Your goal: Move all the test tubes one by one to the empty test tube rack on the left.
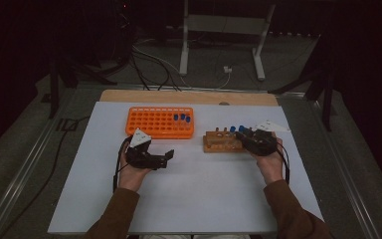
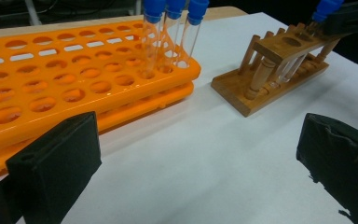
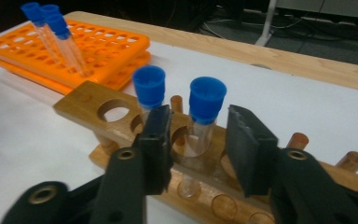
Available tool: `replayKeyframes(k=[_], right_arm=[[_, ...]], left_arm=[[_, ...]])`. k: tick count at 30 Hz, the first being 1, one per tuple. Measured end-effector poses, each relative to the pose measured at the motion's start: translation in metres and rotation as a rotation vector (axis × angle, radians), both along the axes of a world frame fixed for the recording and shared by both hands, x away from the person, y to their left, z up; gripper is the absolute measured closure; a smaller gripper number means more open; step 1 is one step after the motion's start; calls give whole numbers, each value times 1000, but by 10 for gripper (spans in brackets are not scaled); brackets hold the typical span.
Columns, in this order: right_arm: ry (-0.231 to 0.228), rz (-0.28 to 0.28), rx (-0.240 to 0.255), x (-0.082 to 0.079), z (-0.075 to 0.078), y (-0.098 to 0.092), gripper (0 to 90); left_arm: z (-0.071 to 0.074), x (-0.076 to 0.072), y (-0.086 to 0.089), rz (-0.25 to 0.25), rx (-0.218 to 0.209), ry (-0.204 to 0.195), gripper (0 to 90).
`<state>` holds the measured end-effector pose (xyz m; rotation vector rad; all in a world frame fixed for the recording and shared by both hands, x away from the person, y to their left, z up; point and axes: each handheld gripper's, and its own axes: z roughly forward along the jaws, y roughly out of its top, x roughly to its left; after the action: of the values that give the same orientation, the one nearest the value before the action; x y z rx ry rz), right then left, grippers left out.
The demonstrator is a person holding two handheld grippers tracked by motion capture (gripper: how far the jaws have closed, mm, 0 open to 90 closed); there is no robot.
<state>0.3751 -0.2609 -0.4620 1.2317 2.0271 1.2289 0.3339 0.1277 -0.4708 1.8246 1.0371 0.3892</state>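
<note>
Two blue-capped tubes are standing in the wooden rack (image 3: 121, 116), the right gripper (image 3: 198, 140) bracketing the nearer tube (image 3: 205, 112), pads not yet pressing, for transfer to the orange rack (image 1: 160, 122); left gripper (image 2: 191, 154) is waiting, jaws apart.

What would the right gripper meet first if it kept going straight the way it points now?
The blue-capped tube standing in the wooden rack: it already sits between the right gripper's jaws, though the pads look not quite on it. Past it, probably the rack's pegs; depth is hard to judge.
</note>
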Motion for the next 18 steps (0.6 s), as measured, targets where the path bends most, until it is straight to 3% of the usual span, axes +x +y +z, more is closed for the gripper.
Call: replayKeyframes(k=[6,9,13,18], right_arm=[[-14,-7,-11,5,-4,4,734],[-17,3,-10,5,-5,6,741],[-33,8,-44,2,-5,11,757],[-25,7,-39,3,-5,11,765]], left_arm=[[0,-1,-1,-3,-6,-1,7],[0,-1,-1,-4,-9,0,7],[0,-1,-2,-8,-10,1,7],[0,-1,-3,-12,-10,1,7]])
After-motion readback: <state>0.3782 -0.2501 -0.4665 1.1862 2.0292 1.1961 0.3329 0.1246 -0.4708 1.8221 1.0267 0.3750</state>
